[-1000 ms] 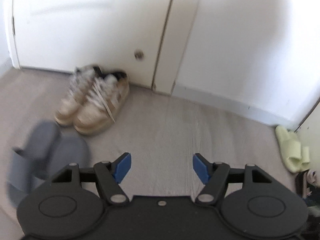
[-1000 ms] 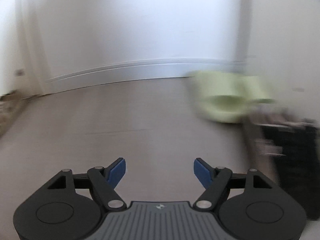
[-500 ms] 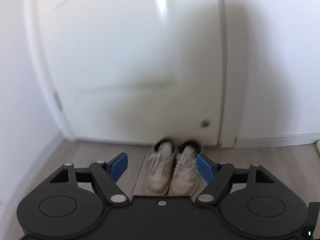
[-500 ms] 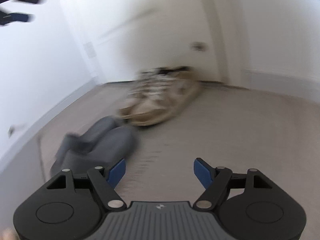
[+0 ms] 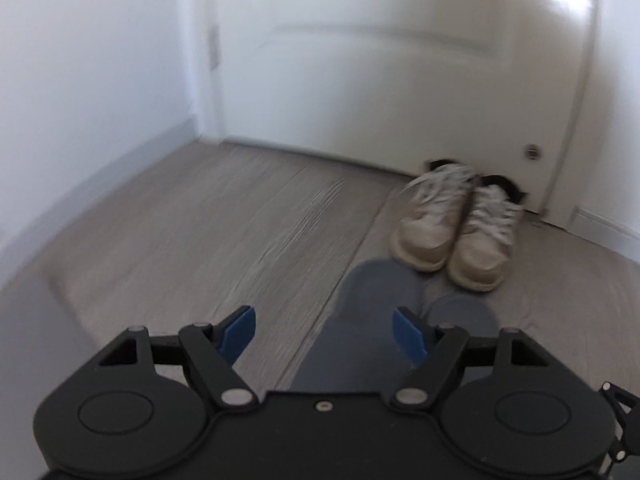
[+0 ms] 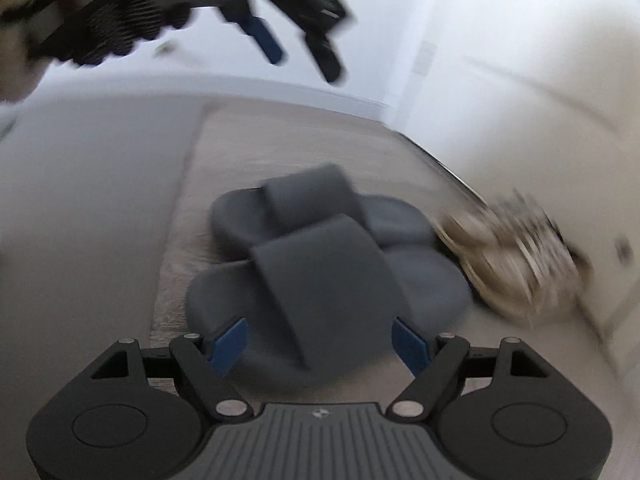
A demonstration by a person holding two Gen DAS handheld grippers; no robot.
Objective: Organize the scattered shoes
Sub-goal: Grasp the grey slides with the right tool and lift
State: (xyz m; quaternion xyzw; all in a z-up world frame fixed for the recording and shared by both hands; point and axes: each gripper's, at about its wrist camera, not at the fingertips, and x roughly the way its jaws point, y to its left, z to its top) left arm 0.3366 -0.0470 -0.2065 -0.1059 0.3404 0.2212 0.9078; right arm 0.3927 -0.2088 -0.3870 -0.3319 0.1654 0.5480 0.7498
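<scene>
Left gripper (image 5: 324,334) spread wide, holding nothing, above wood floor (image 5: 208,232). Grey slides (image 5: 376,300) just ahead, between and right of the fingers, blurred. Beige sneakers (image 5: 456,232) side by side further ahead-right, heels at the white door (image 5: 380,92).

Right gripper (image 6: 320,344) spread wide, empty, close over the nearer grey slide (image 6: 320,280); second slide (image 6: 304,200) touching, beyond it. Sneakers ahead-right, blurred, by the door.

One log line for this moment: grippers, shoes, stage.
left gripper open, empty | right gripper open, over grey slides | beige sneakers paired by door | stage: pre-grasp
</scene>
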